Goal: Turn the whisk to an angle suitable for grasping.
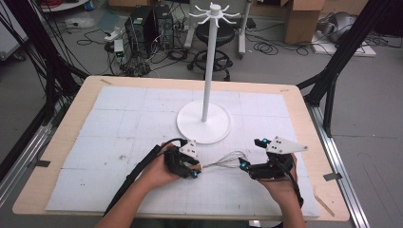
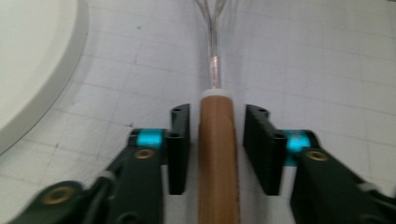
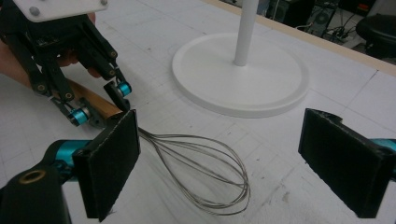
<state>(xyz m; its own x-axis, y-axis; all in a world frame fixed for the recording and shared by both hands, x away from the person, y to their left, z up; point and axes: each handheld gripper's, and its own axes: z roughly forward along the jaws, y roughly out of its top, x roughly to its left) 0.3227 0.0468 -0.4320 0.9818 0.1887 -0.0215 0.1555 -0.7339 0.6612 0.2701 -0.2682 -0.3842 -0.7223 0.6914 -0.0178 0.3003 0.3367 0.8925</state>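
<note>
Here, left tongs slightly spread beside whisk handle, gaps showing in left gripper view, right tongs wide apart.

Both forearms reach in low; the left hand-held gripper has its jaws slightly parted, while the right hand-held gripper gapes wide.

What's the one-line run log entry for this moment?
left gripper: open around whisk handle | right gripper: open, near wires | whisk: flat on table

You see a whisk with brown wooden handle and silver wires, a white stand, and a pale gridded mat.
</note>
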